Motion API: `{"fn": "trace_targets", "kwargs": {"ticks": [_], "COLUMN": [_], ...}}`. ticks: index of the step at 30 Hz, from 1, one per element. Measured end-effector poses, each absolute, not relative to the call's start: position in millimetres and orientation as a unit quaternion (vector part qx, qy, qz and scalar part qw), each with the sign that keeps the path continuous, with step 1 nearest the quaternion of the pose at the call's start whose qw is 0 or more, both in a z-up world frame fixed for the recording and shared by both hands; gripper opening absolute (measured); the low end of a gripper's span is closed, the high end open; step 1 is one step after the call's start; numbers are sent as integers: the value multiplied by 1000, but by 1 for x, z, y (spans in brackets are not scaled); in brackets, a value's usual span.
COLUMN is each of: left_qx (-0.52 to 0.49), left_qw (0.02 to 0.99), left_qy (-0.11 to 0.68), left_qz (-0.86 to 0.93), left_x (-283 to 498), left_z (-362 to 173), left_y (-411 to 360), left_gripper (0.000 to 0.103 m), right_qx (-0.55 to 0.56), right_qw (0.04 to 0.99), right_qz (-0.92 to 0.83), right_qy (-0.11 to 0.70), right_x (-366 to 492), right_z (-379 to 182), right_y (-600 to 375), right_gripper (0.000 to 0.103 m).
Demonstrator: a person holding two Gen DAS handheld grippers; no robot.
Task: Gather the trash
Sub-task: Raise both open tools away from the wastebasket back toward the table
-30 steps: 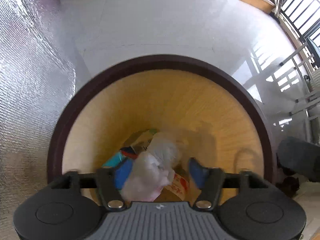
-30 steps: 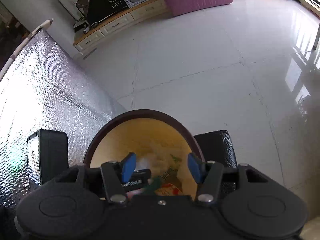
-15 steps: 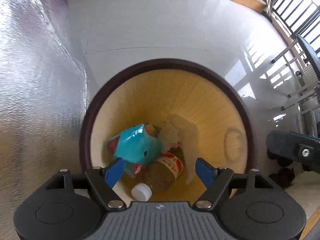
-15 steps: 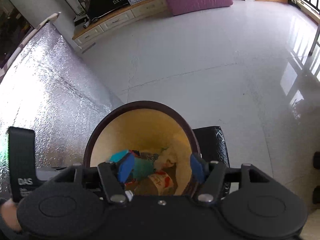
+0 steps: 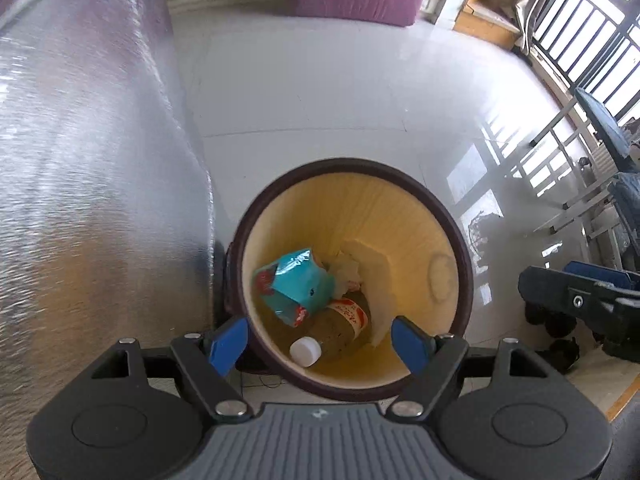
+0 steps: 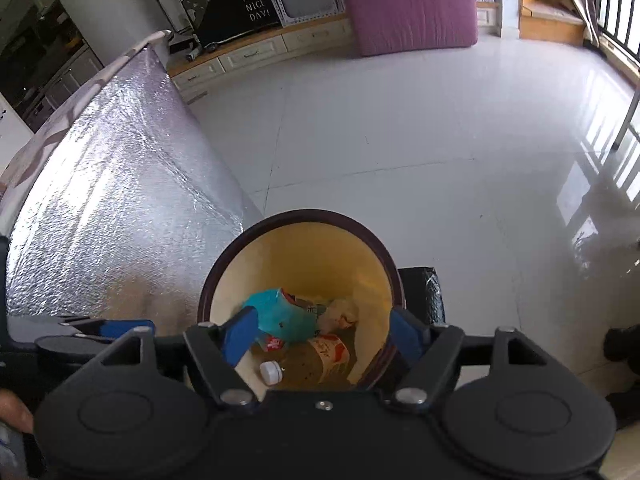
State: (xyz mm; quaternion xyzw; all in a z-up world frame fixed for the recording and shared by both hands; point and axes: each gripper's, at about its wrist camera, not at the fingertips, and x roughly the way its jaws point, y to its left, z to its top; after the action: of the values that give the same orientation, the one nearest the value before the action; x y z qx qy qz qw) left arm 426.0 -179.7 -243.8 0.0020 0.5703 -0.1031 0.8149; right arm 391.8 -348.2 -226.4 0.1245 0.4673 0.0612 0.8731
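Observation:
A round bin with a dark brown rim (image 5: 460,240) and a yellow inside stands on the floor below both grippers. In it lie a teal snack bag (image 5: 298,286), a bottle with a white cap (image 5: 336,330) and crumpled white wrapping (image 5: 348,270). My left gripper (image 5: 320,344) is open and empty, high above the bin's near rim. My right gripper (image 6: 326,330) is open and empty above the same bin (image 6: 224,264), where the teal bag (image 6: 280,316) and the bottle (image 6: 308,360) show too.
A silver foil-covered surface (image 5: 88,184) rises right at the bin's left. A black box (image 6: 422,292) stands against the bin's right side. Glossy white tiles (image 6: 400,128) spread beyond. A purple mattress (image 6: 408,0) and a low cabinet (image 6: 256,54) line the far wall.
My left gripper let go of the crumpled clear wrapping, which dropped into the bin. Both grippers have risen, so the bin looks smaller.

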Motion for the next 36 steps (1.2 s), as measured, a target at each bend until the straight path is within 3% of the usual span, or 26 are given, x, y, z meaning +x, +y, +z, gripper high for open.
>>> {"fn": "trace_targets", "kwargs": {"ticks": [14, 24, 36], "left_qx": [24, 28, 16], "left_qw": [842, 855, 872], "left_qy": [529, 506, 472], "left_qz": [-100, -107, -127], "left_x": [380, 353, 324], "left_z": [-176, -147, -123], "left_y": [-151, -138, -125], "left_gripper": [103, 103, 103], "right_qx": [103, 93, 85], "right_qw": [887, 895, 908], "right_qz": [35, 20, 14], "right_qy": [449, 435, 409], "right_x": [350, 314, 278], "right_z": [-195, -178, -151], "right_y": [-346, -344, -336], "right_gripper": [94, 103, 103]}}
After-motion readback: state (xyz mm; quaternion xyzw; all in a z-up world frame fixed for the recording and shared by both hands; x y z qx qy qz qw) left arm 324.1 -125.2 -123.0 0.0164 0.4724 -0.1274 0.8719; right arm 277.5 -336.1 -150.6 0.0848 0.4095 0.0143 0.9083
